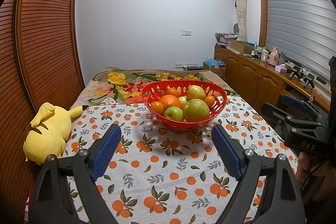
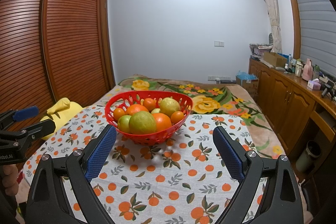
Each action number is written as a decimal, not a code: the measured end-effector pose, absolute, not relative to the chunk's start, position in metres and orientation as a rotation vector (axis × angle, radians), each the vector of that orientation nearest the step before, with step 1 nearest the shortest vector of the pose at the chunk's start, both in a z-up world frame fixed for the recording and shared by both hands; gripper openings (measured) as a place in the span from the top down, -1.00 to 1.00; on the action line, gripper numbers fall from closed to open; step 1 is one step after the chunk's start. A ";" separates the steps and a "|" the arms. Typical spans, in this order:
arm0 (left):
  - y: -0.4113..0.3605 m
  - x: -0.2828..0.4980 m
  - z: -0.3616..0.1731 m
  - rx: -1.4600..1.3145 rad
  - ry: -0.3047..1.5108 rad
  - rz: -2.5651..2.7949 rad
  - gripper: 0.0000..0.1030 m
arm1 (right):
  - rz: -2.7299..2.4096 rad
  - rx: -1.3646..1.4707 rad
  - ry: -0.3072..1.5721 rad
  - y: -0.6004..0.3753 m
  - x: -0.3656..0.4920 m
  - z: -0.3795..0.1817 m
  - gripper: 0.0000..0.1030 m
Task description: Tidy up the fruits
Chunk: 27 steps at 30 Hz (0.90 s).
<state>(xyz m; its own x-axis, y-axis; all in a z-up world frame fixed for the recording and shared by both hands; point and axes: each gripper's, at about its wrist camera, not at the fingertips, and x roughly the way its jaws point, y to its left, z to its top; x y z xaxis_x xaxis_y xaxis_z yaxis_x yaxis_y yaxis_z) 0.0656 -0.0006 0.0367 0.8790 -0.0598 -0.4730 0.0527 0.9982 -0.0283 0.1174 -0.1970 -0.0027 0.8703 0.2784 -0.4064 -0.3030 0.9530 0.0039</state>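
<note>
A red perforated basket (image 1: pixel 151 88) (image 2: pixel 113 103) stands on an orange-print cloth (image 1: pixel 159 163) (image 2: pixel 168 165). It is piled with fruit: a large orange (image 1: pixel 169 101) (image 2: pixel 162 121), a big yellow-green fruit (image 1: pixel 196 110) (image 2: pixel 142 122), a green apple (image 1: pixel 173 113) (image 2: pixel 124 122), a pear-like fruit (image 1: pixel 195 92) (image 2: pixel 169 106) and small tangerines (image 1: pixel 157 107) (image 2: pixel 177 117). My left gripper (image 1: pixel 166 132) is open, short of the basket, nothing between its blue pads. My right gripper (image 2: pixel 164 133) is open too, the basket ahead and to the left. Each gripper shows at the edge of the other's view.
A yellow plush toy (image 1: pixel 47 133) (image 2: pixel 61 107) lies at the cloth's left edge. A floral blanket (image 1: pixel 117 85) (image 2: pixel 210 102) covers the bed beyond. A slatted wardrobe (image 1: pixel 42 35) stands left; a wooden cabinet (image 1: pixel 252 75) (image 2: pixel 283 93) with clutter runs along the right.
</note>
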 end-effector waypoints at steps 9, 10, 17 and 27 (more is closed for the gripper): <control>-0.001 0.065 0.037 -0.016 0.493 -0.059 -0.72 | 0.304 -0.060 0.414 -0.197 0.117 -0.002 -0.84; -0.001 0.065 0.037 -0.015 0.493 -0.059 -0.72 | 0.304 -0.060 0.415 -0.197 0.118 -0.003 -0.84; -0.001 0.066 0.037 -0.017 0.492 -0.059 -0.72 | 0.305 -0.060 0.416 -0.197 0.117 -0.003 -0.84; -0.003 0.066 0.037 -0.017 0.494 -0.059 -0.72 | 0.308 -0.058 0.415 -0.197 0.116 -0.001 -0.84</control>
<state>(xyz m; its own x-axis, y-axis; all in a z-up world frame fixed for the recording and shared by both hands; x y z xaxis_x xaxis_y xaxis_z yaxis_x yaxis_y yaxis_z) 0.0658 -0.0025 0.0369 0.8787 -0.0606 -0.4734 0.0522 0.9982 -0.0309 0.1163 -0.1972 -0.0015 0.8694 0.2826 -0.4053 -0.3063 0.9519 0.0067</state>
